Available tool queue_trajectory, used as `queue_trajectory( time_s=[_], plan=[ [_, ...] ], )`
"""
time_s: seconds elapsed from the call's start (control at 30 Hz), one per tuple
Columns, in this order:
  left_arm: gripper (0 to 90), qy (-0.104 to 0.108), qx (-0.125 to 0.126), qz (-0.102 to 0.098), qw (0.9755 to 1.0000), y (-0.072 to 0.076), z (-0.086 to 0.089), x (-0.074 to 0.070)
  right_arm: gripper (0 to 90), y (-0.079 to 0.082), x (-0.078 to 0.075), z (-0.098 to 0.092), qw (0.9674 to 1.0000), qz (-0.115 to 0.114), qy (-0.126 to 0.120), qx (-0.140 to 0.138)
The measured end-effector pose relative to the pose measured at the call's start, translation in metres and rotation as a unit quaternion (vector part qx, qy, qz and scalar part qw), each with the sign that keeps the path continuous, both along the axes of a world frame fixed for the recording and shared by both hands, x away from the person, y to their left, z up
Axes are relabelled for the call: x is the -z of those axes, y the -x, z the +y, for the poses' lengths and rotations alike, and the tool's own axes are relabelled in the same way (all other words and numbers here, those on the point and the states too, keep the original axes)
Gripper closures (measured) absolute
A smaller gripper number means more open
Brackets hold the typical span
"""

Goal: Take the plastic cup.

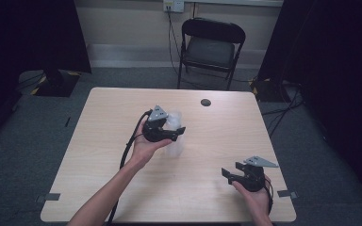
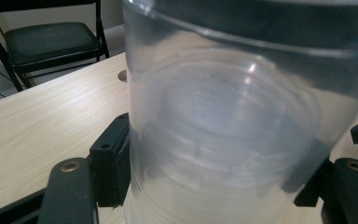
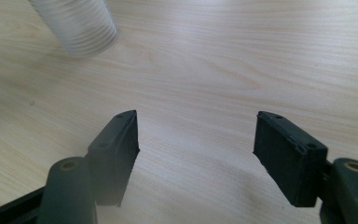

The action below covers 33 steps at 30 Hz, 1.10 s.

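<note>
We have the left gripper (image 1: 178,133) near the middle of the tabletop (image 1: 99,141), its jaws closed on a clear plastic cup stack (image 2: 223,126); in the left gripper view both pads press the translucent wall low on the sides. The stack looks nested, ribbed rims showing in the right gripper view (image 3: 77,25). We judge it light, thin-walled, a bit slippery and easy to crush or dent, so squeeze gently. Best hold is across the wall below the rim, where nested layers stiffen it; top cups may slide apart if tilted. The right gripper (image 1: 232,172) sits near the tabletop's right front, well apart from the stack, jaws spread wide with nothing between them. Folding chair (image 1: 210,47) behind.
</note>
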<state>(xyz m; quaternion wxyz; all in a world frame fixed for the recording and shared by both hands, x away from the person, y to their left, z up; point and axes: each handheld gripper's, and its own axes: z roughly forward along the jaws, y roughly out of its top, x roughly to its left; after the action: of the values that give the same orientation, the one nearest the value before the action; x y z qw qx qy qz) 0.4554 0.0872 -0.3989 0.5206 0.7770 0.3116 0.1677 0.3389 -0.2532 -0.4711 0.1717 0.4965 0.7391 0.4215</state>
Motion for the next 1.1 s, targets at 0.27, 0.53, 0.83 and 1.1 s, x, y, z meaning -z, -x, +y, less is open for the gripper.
queue_trajectory(
  time_s=[0.27,0.53,0.83,1.1],
  plan=[
    [32.7,0.006,-0.001,-0.002,1.0,0.0,0.001,-0.004,30.7,0.0,0.0,0.0,1.0,0.001,0.001,0.0],
    [33.1,0.028,-0.003,-0.006,0.9996,0.004,-0.001,-0.009,30.8,0.0,0.0,0.0,1.0,0.001,-0.001,0.001],
    [33.7,0.049,0.002,-0.018,0.9986,0.005,0.003,-0.017,30.8,0.0,0.0,0.001,1.0,0.002,-0.001,-0.001],
    [34.5,0.061,-0.004,-0.03,0.9977,0.007,0.012,-0.024,30.9,0.001,-0.001,0.0,1.0,-0.003,0.001,-0.001]
  ],
)
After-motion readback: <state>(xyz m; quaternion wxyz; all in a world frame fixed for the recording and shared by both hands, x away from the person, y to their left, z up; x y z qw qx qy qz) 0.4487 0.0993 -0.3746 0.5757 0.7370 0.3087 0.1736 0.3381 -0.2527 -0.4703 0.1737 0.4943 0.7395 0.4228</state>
